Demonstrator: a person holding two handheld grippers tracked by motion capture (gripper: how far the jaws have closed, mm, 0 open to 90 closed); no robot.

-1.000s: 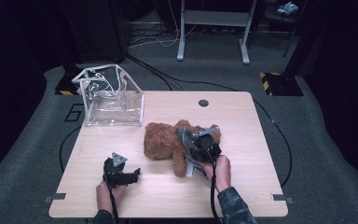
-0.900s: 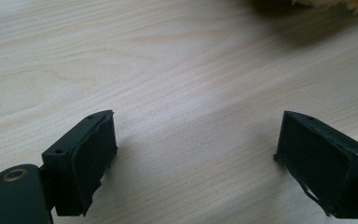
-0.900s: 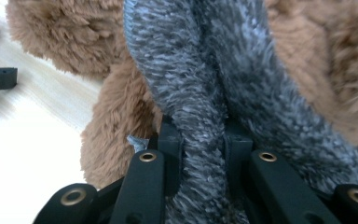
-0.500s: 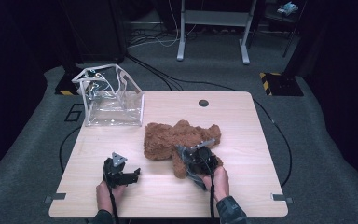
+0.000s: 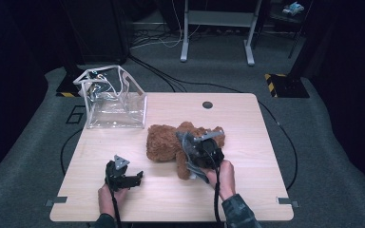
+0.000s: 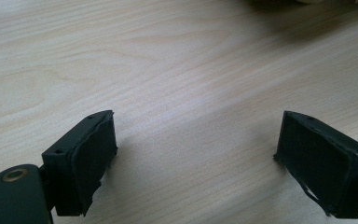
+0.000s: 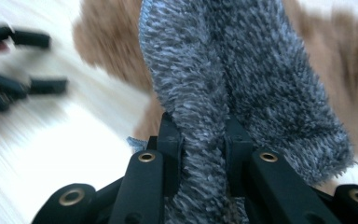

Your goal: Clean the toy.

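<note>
A brown teddy bear [image 5: 164,142] lies on the wooden table [image 5: 247,142], a little right of its middle. My right gripper [image 5: 198,153] sits over the bear's right side, shut on a grey fuzzy cloth [image 5: 185,142]. In the right gripper view the grey fuzzy cloth [image 7: 242,88] rises from between the pinching jaws of the right gripper [image 7: 204,140], with the bear's brown fur [image 7: 107,42] behind it. My left gripper [image 5: 134,178] rests near the front left of the table. In its own view the left gripper [image 6: 196,154] stands open over bare wood.
A clear plastic bag [image 5: 114,102] with white handles stands upright at the table's back left corner. A dark round grommet [image 5: 207,104] sits near the back edge. Cables and a metal stand's legs [image 5: 216,45] lie on the grey floor beyond.
My right hand drew back toward the front edge, then came forward and up again with the grey cloth in its jaws. The left gripper has stayed where it was.
</note>
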